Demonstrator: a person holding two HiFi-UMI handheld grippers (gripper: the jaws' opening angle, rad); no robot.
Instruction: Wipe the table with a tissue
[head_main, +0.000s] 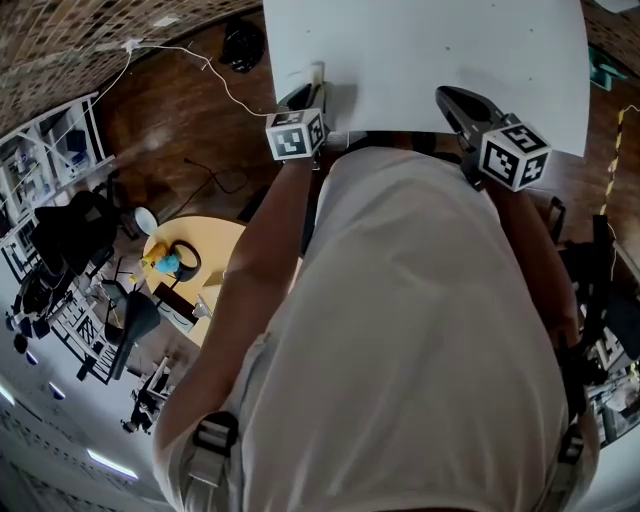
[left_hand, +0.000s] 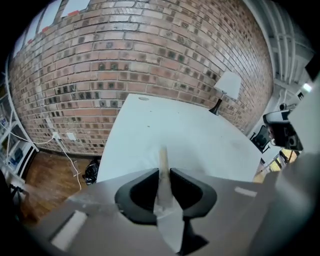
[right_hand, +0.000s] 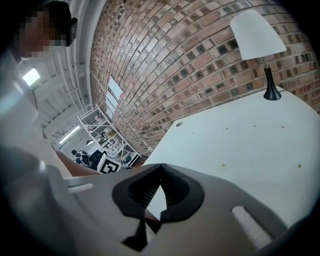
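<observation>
The white table (head_main: 430, 60) lies ahead of me in the head view. My left gripper (head_main: 300, 98) hovers at the table's near left edge, shut on a folded white tissue (head_main: 318, 74) that sticks out past its tips. In the left gripper view the tissue (left_hand: 163, 156) is a thin upright strip pinched between the dark jaws of the left gripper (left_hand: 164, 171), over the table (left_hand: 200, 135). My right gripper (head_main: 452, 100) is at the near right edge. In the right gripper view the tips of the right gripper (right_hand: 160, 167) meet with nothing between them.
A white-shaded lamp (right_hand: 259, 34) on a black base stands at the table's far side by the brick wall (left_hand: 140, 55). A round yellow side table (head_main: 205, 250) with small items stands on the wooden floor to the left, near shelving (head_main: 50, 150) and a white cable (head_main: 215, 75).
</observation>
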